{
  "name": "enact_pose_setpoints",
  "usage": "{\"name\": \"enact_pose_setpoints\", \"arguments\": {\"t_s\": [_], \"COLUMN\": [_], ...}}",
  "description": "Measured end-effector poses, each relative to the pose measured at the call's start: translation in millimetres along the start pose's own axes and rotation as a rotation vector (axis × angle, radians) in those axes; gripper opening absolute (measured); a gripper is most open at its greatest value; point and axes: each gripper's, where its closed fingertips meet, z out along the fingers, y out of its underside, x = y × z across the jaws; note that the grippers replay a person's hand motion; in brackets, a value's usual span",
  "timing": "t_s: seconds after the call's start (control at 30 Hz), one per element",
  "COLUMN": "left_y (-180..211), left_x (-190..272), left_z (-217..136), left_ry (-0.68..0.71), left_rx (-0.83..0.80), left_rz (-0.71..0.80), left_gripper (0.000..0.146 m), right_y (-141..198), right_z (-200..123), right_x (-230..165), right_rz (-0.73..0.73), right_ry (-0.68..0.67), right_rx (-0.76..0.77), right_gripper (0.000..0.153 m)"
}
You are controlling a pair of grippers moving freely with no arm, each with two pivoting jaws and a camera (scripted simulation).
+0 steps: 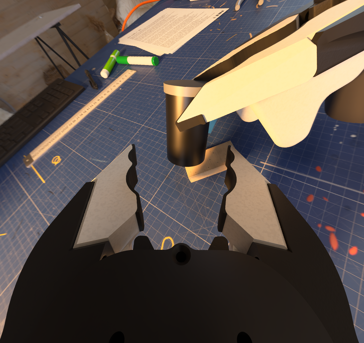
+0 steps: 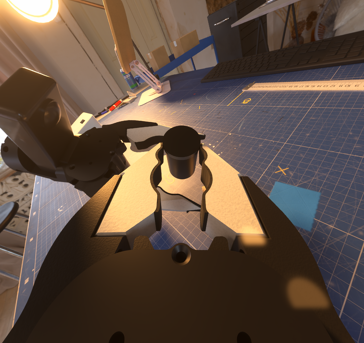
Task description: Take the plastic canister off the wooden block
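While the surface (image 1: pixel 98 128), a blue gridded cutting mat, fills both views, we see the plastic canister (image 1: pixel 185 124) upright, long axis vertical, its base seemingly just clear of the pale wooden block (image 1: pixel 208 164) below it; contact there is hard to rule out. It sits dead ahead of the right hand-held gripper (image 2: pixel 181 148), whose fingertips close on either side just under the cap, so we judge that one has it gripped. From the left hand-held gripper (image 1: pixel 181 154) the canister lies just ahead and slightly right. That one is spread wide and empty, touching nothing, one finger overlapping the block's edge in view. We judge the right one does the lift: straight up, then away from the block.
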Motion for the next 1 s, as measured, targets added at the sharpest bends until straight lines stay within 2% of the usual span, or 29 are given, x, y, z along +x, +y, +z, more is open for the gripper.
{"name": "enact_pose_setpoints", "arguments": {"t_s": [0.37,1.0], "left_y": [2.3,2.9], "left_x": [-6.0,-5.1], "left_z": [-1.3,-1.5], "left_ry": [-0.050,-0.021], "left_rx": [-0.019,-0.016], "left_rz": [0.041,0.030], "left_gripper": [0.090,0.089], "right_y": [0.4,6.2], "right_z": [0.7,3.9], "right_x": [-3.6,-5.0], "right_rz": [-0.063,-0.047], "right_ry": [0.034,0.028], "right_rx": [-0.002,-0.023], "right_gripper": [0.036,0.036]}}
